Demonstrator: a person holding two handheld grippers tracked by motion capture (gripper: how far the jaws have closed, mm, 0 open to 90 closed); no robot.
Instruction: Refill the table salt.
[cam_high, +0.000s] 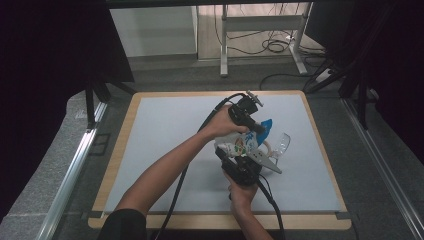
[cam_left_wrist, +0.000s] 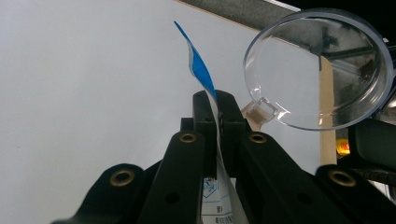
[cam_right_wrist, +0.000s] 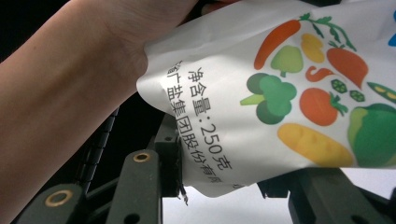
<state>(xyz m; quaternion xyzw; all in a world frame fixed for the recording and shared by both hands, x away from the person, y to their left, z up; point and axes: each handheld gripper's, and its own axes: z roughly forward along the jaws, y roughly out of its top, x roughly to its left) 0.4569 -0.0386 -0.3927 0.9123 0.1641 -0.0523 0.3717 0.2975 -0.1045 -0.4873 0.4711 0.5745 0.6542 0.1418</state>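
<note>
both grippers hold a printed bag above the table, beside a clear jar.

the left gripper (cam_left_wrist: 218, 122) is pinched tight on the bag's (cam_right_wrist: 280, 93) blue top edge; the right gripper (cam_right_wrist: 233, 182) sits part-open around its lower end, near the clear jar (cam_high: 281, 146) on the grey table (cam_high: 165, 130). if either grip slackens, the thin film could slide out or tear, and a swing could likely knock the jar over.

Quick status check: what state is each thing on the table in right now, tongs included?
Bag: lifted off the table, held between both tongs.
Left tongs: shut on the bag's blue top edge.
Right tongs: closed around the bag's lower end.
Clear lid: hinged open, beside the bag.
</note>
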